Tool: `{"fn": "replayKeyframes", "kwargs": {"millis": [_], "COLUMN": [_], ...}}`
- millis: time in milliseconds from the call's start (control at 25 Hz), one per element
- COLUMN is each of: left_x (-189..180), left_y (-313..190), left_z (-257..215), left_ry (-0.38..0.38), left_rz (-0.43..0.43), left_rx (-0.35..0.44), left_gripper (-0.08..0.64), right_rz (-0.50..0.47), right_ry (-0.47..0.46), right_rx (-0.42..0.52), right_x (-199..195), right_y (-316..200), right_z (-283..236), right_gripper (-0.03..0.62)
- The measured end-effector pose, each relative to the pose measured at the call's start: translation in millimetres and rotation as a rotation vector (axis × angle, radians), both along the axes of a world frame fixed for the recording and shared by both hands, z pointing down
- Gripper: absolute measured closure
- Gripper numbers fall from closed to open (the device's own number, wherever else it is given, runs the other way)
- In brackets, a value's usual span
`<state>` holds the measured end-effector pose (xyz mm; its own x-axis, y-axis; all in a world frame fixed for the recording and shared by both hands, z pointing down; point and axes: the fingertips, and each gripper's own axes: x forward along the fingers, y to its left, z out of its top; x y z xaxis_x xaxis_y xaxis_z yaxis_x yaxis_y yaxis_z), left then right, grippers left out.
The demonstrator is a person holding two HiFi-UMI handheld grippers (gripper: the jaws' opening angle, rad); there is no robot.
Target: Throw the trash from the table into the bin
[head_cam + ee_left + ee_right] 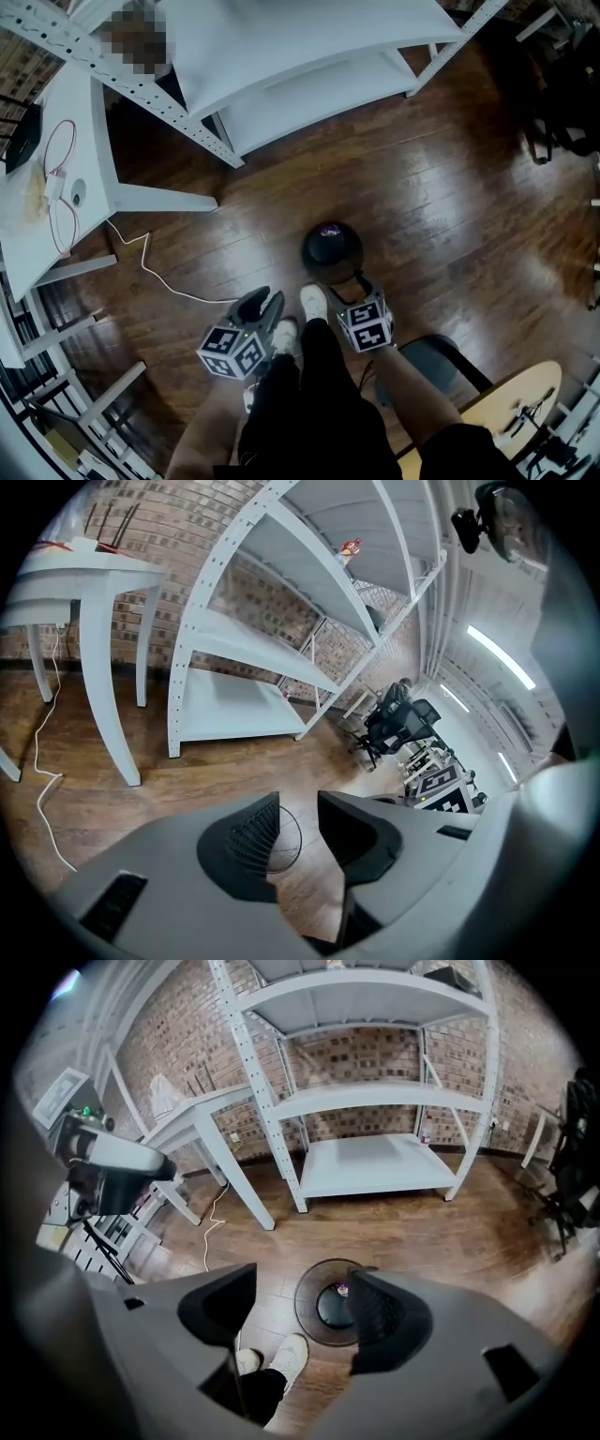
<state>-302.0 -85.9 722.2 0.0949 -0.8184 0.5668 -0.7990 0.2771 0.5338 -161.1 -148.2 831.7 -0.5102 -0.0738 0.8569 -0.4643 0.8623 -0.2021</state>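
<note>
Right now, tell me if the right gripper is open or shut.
Open: the jaws of the right gripper stand wide apart, empty; the bin shows beyond them.

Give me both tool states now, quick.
Left tool: open, narrow gap, nothing between the jaws.
Right tool: open wide, empty, pointing down at the bin.

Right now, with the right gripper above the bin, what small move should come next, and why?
Probably lift the right gripper away from the bin and turn toward the table. Its jaws stand apart with nothing between them, a small purple scrap lies in the bin, and the table at the left has things on it, so this drop looks done.
</note>
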Motion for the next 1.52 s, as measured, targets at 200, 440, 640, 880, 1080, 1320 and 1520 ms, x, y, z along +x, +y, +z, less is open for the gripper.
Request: {"fn": "replayKeyframes", "kwargs": {"millis": [200, 440, 640, 880, 1080, 1320, 1520], "left_x": [-5.3, -13.9, -30.1, -32.0, -5.0, 63.0, 168.4], "left_y": [5.6, 11.2, 33.8, 39.4, 46.2, 19.7, 2.8], "left_z": [-17.9, -55.1, -103.7, -175.9, -226.4, -280.4, -309.5], "left_ry": [-0.007, -0.026, -0.043, -0.098, -0.128, -0.072, -0.011], "left_rz": [0.016, 0.034, 0.003, 0.048, 0.102, 0.268, 0.422], "left_rx": [0.042, 0.124, 0.226, 0.4, 0.514, 0.673, 0.744], "left_gripper": [0.43, 0.43, 0.437, 0.439, 0.497, 0.557, 0.56], "right_rz": [0.034, 0.12, 0.226, 0.303, 0.406, 0.615, 0.755], "right_ry": [-0.031, -0.119, -0.228, -0.347, -0.402, -0.454, -0.478], "right_rx": [0.032, 0.12, 0.228, 0.363, 0.475, 0.643, 0.699], "right_x": [0.0, -4.1, -6.1, 2.1, 42.6, 127.2, 207.1], "right_y": [12.4, 8.4, 10.8, 23.7, 38.2, 42.5, 72.2], "right_z": [-27.5, -76.6, -148.6, -229.7, -289.9, -357.4, -391.9], "right_gripper": [0.282, 0.35, 0.572, 0.592, 0.592, 0.592, 0.592]}}
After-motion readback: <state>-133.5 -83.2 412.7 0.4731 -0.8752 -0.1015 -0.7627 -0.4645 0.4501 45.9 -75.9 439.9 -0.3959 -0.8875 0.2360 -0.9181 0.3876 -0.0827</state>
